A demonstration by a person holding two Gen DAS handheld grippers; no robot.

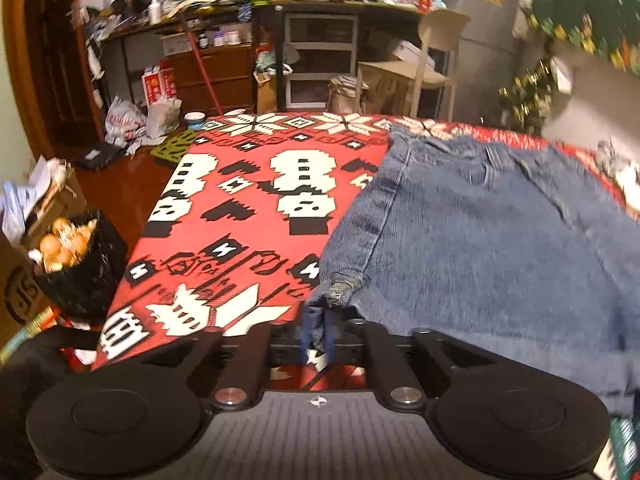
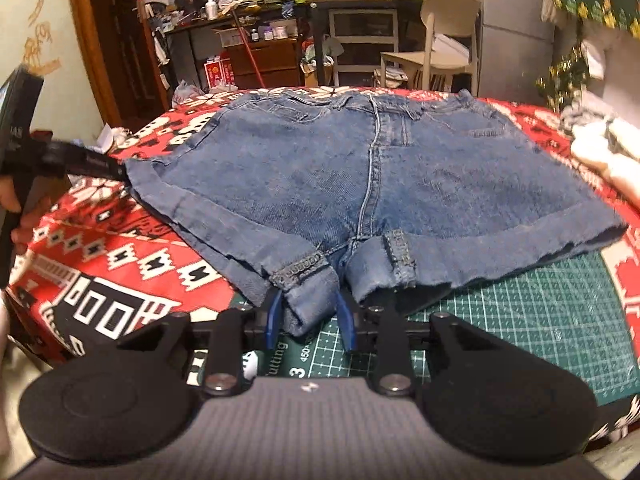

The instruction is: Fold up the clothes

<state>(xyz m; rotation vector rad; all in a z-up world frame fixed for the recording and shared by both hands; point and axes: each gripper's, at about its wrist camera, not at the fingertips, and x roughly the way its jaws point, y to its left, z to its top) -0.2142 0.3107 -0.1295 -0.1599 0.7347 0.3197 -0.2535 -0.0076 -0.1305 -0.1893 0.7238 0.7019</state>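
Note:
Blue denim shorts [image 2: 360, 184] lie flat on the red patterned tablecloth [image 2: 100, 248], waistband at the far side. In the right wrist view my right gripper [image 2: 310, 320] sits at the near inner cuff of one leg, its blue fingers [image 2: 346, 328] pressing on either side of the rolled hem. My left gripper [image 2: 120, 172] reaches in from the left and holds the outer hem corner. In the left wrist view my left gripper [image 1: 316, 336] is shut, with a corner of the shorts [image 1: 480, 240] pinched between its pads.
A green cutting mat [image 2: 520, 320] lies under the near right hem. Pale folded clothes [image 2: 608, 152] sit at the table's right edge. A black bag of onions [image 1: 72, 264] stands left of the table. A chair [image 2: 440, 40] and cluttered desks stand behind.

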